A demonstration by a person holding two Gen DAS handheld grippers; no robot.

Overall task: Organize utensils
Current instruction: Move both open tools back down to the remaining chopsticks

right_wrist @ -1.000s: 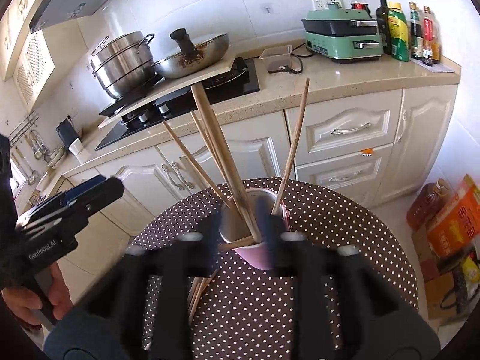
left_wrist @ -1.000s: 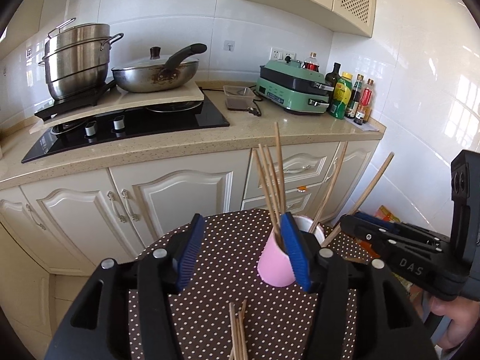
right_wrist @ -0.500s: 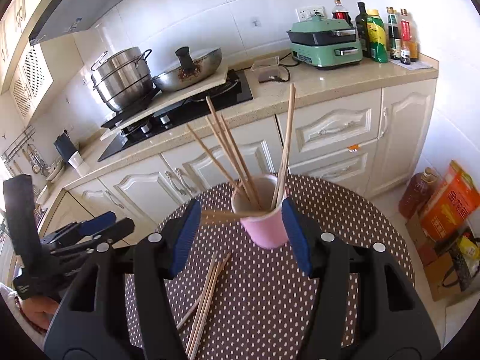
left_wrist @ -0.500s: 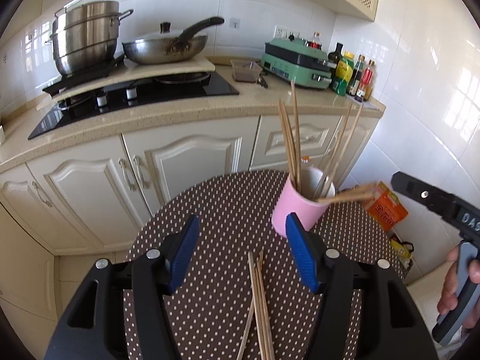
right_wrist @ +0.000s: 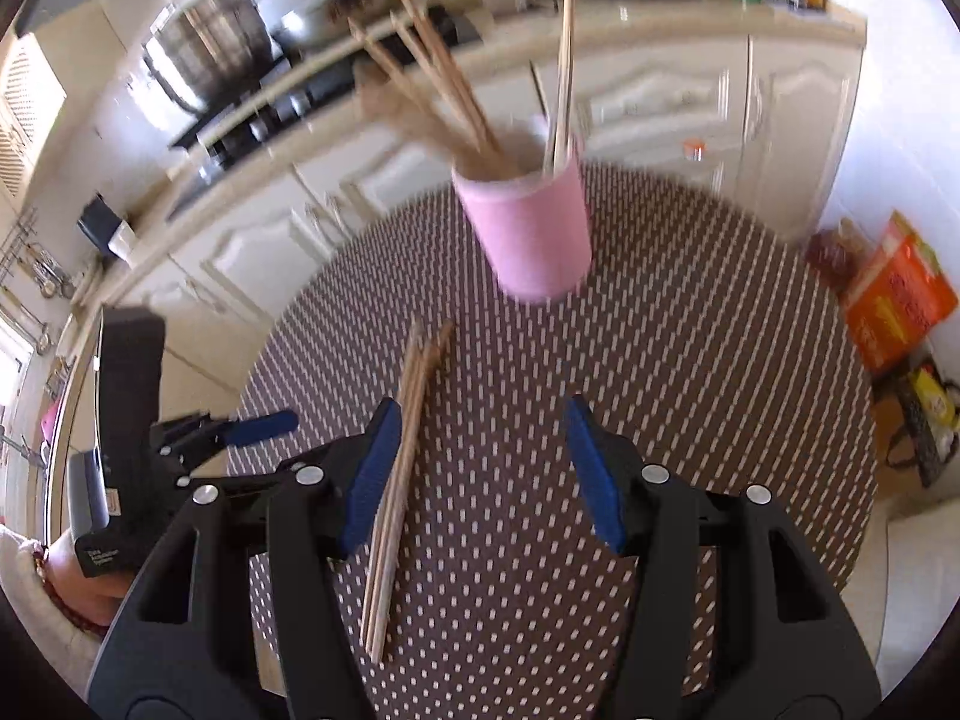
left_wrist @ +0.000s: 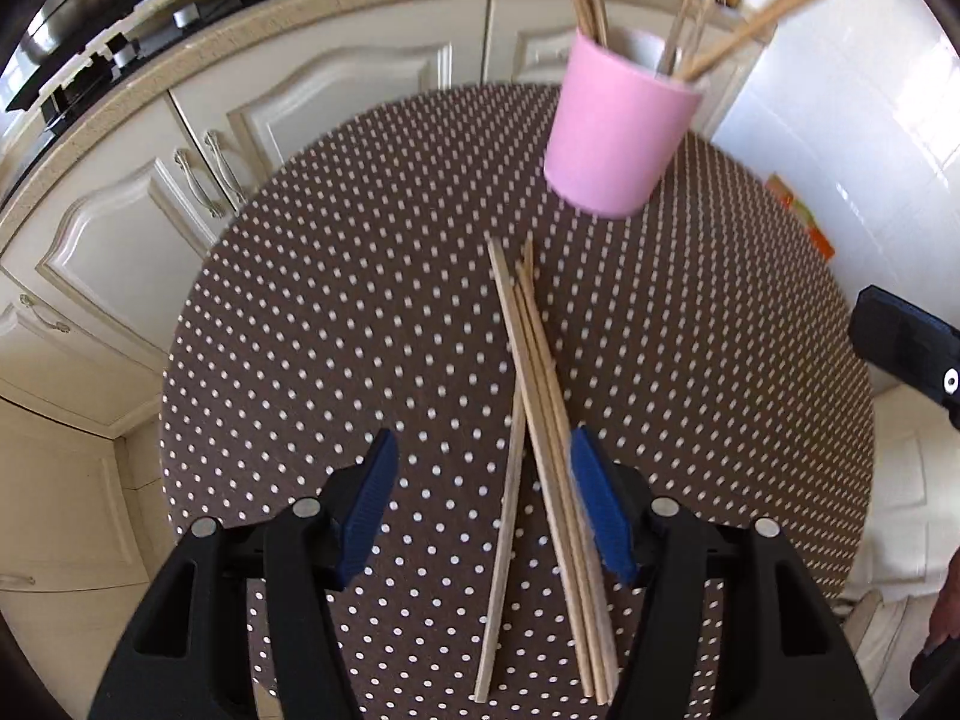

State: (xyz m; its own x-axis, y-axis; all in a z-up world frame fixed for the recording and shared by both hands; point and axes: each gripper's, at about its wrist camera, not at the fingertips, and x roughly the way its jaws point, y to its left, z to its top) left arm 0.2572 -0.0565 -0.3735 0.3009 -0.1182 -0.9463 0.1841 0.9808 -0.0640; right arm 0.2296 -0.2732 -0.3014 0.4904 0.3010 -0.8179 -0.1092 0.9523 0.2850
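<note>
- Our left gripper (left_wrist: pixel 483 501) points down at a round, brown polka-dot table (left_wrist: pixel 336 300), jaws about half open and holding nothing; loose wooden chopsticks (left_wrist: pixel 536 396) lie flat on the cloth between them
- Our right gripper (right_wrist: pixel 480 468) is likewise half open and empty
- A pink cup (left_wrist: pixel 618 132) beyond the loose ones holds more chopsticks (left_wrist: pixel 744 6) upright

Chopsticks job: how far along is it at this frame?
Partly done. Several chopsticks stand in the pink cup. Nothing is held: the left gripper is open over the loose chopsticks on the dotted table; the right gripper is open too. Those remain.
</note>
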